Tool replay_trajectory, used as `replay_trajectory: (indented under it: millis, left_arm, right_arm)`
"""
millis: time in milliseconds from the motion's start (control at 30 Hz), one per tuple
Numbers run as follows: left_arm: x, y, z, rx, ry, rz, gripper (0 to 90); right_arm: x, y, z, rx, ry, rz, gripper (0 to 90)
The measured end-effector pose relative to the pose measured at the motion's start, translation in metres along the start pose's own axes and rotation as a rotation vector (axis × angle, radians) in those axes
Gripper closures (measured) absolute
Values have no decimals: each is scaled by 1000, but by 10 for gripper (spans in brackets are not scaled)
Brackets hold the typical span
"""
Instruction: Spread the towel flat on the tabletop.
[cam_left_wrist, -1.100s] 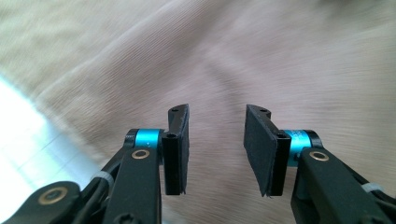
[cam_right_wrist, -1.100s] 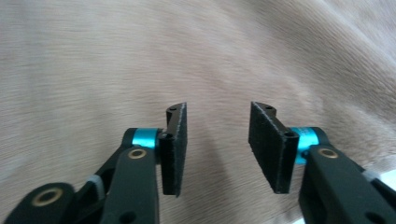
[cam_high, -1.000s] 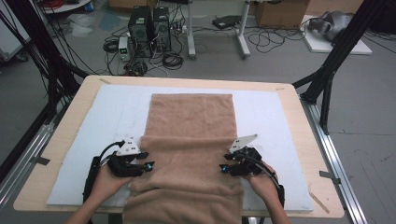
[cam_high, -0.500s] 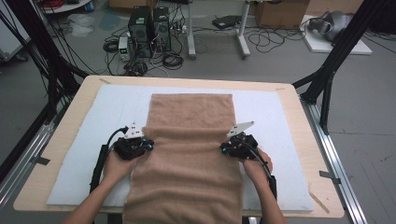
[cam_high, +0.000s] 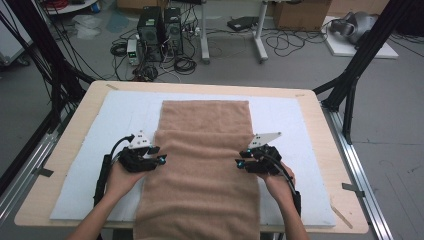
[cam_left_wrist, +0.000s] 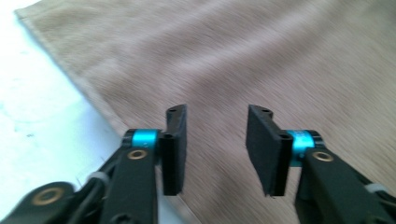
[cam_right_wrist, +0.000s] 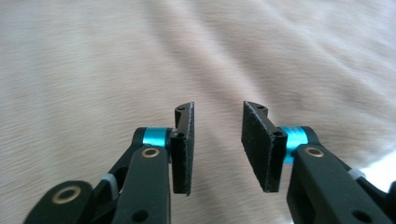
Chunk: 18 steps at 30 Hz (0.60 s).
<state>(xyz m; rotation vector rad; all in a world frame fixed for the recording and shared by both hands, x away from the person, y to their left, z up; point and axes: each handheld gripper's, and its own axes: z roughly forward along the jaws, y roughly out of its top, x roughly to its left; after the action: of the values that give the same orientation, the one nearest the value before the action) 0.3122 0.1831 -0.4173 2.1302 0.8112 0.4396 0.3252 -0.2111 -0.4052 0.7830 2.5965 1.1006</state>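
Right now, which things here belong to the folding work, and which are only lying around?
In use:
brown towel
left hand-held gripper, open
right hand-held gripper, open
white mat

Lying about:
computer boxes on the floor
cables
cardboard box

Even bright light; soft shadows; gripper views motion-blurred, washed-out.

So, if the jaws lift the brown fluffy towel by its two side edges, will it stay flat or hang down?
The brown fluffy towel is probably floppy: its near end already droops over the table edge, so the middle would likely sag. Its folded layer may slide open. The fuzzy pile should give good grip, hardly slippery.
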Motion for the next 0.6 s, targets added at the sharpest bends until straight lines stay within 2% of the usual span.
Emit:
replay_trajectory:
  millis: [33, 100, 167, 267, 333, 400, 467, 500, 533, 567, 600]
  left_arm:
    - [-3, -4, 0, 2, -8, 10, 564]
    - [-4, -10, 3, 26, -13, 4, 544]
    - [-1, -15, 8, 31, -19, -25, 524]
    - [3, -17, 14, 45, -23, -45, 517]
    - [4, -17, 18, 52, -36, -52, 515]
    - [3, -18, 20, 55, -36, -43, 530]
    - [3, -18, 19, 51, -63, -35, 696]
    - [1, -18, 19, 51, -73, -29, 782]
    - [-2, -18, 18, 55, -64, -14, 825]
    - [-5, -17, 17, 62, -65, 4, 842]
    - [-7, -17, 14, 70, -74, 19, 848]
  right_arm:
    - [6, -2, -1, 4, 16, -5, 606]
    - [13, -10, 2, 21, 27, -11, 576]
    - [15, -19, 7, 37, 24, 6, 550]
    - [9, -29, 13, 35, 14, 62, 512]
    - [4, -31, 15, 30, -6, 74, 504]
    - [-1, -30, 18, 34, -1, 82, 520]
    - [0, -29, 20, 39, -17, 80, 616]
    - [0, -28, 20, 42, -12, 64, 703]
    - [0, -28, 20, 44, 15, 58, 804]
    - [2, -27, 20, 48, 35, 54, 841]
    - [4, -26, 20, 54, 34, 37, 847]
